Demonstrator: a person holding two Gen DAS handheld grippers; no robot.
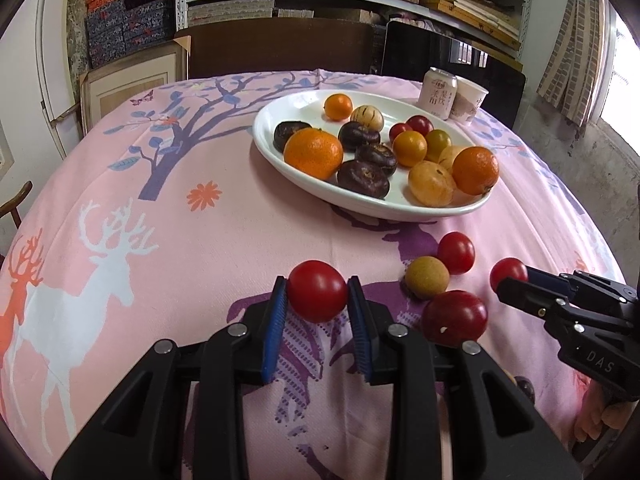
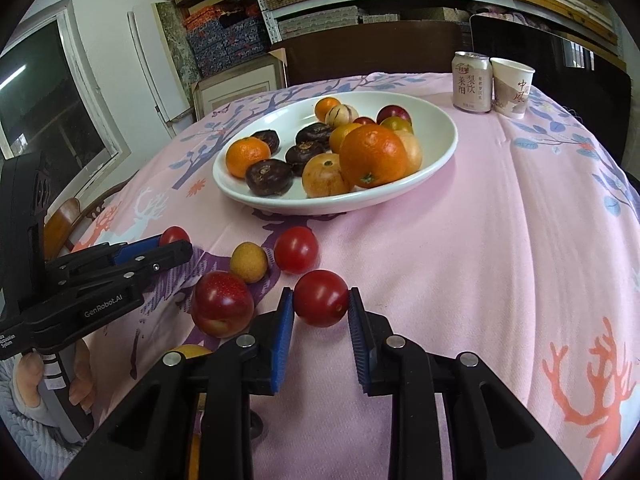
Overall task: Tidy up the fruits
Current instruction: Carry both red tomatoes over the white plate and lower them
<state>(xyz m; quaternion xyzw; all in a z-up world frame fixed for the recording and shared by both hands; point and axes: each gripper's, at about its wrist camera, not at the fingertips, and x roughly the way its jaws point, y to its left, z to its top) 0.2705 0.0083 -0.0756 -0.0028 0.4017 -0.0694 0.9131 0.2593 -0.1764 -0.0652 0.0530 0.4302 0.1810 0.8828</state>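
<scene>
Fruits mostly sit in the oval white plate [image 1: 372,210]; we've got a small red tomato [image 1: 317,291] clamped in the left gripper [image 1: 317,294], another red tomato [image 2: 321,298] pinched in the right gripper [image 2: 321,304]. Plate's straight ahead, right one nearer.

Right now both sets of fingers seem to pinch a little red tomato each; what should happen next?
Probably lift both toward the white plate. The left gripper and right gripper each clamp a red tomato, and the plate already holds the other sorted fruit.
</scene>
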